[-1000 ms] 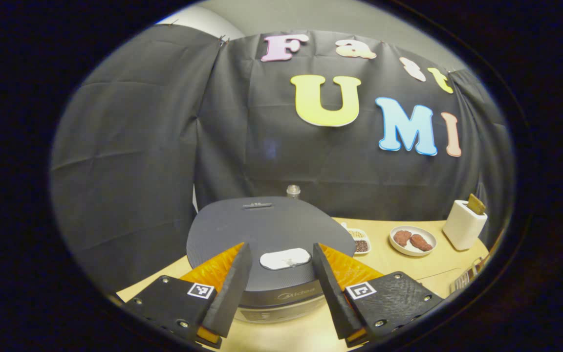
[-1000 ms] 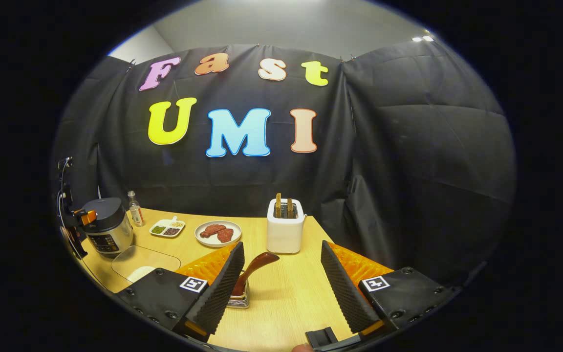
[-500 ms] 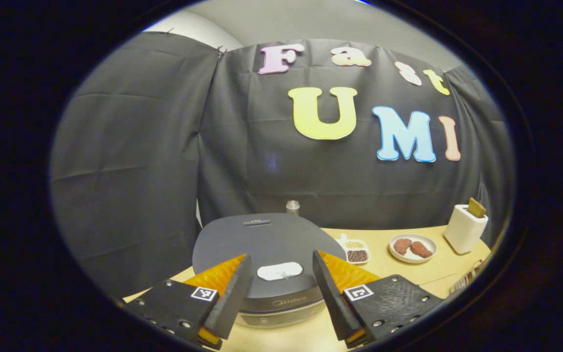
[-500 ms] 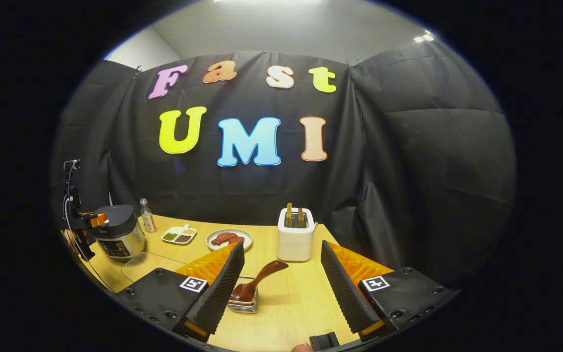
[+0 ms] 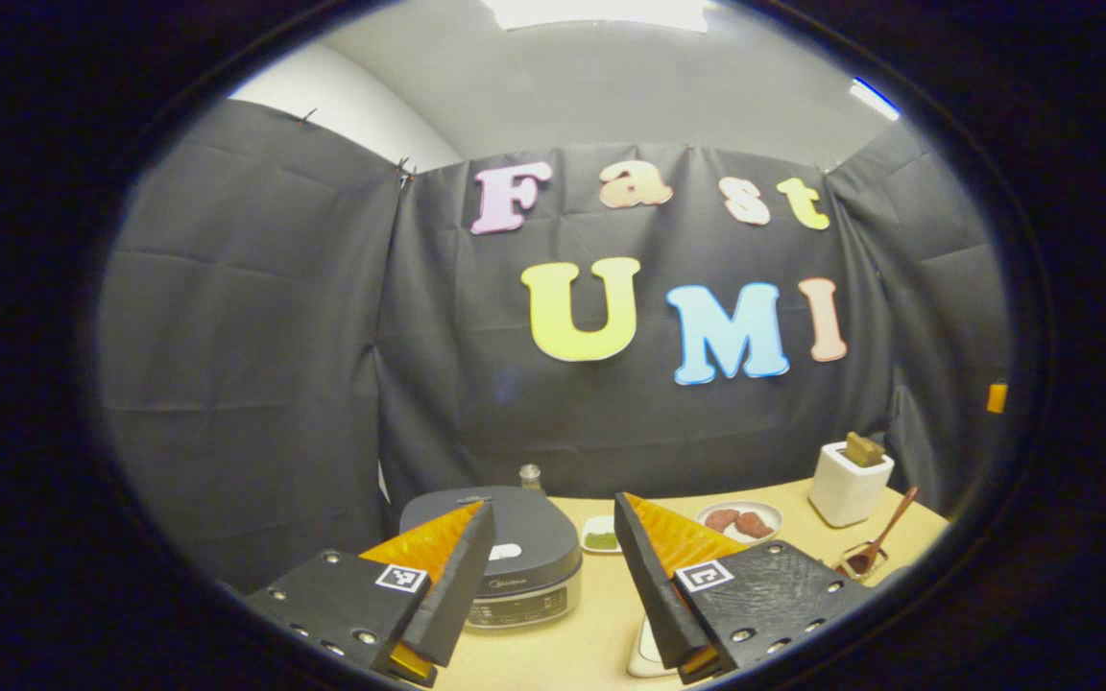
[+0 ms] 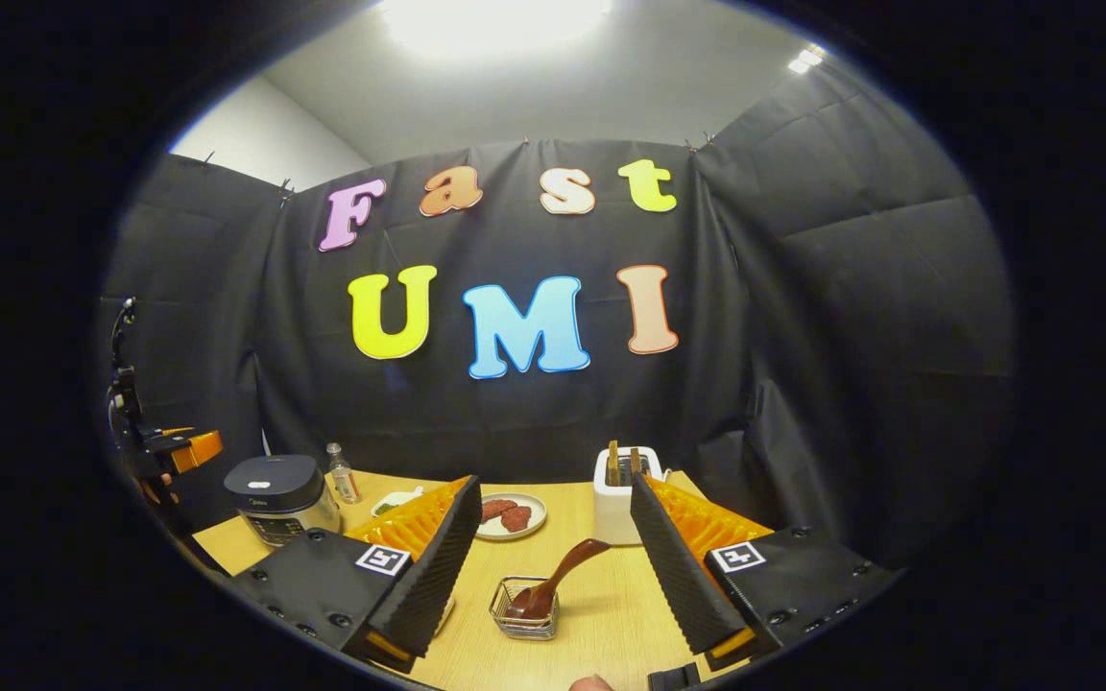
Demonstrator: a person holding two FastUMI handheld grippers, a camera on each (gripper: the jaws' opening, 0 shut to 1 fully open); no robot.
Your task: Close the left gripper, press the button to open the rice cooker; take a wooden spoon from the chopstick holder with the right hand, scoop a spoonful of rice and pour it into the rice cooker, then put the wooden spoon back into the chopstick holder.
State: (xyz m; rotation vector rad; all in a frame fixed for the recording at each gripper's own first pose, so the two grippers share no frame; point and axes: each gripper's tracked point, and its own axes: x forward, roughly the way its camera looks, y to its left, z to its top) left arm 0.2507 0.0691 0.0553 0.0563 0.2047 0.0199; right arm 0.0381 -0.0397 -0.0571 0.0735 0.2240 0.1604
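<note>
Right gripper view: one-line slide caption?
Open right gripper above a wooden spoon in its wire holder; rice cooker closed.

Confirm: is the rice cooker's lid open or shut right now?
Shut. The rice cooker's dark lid lies flat on the body in both views, with no gap showing.

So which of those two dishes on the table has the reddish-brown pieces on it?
The round white plate beside the toaster holds them. The divided dish nearer the rice cooker shows something green instead.
</note>
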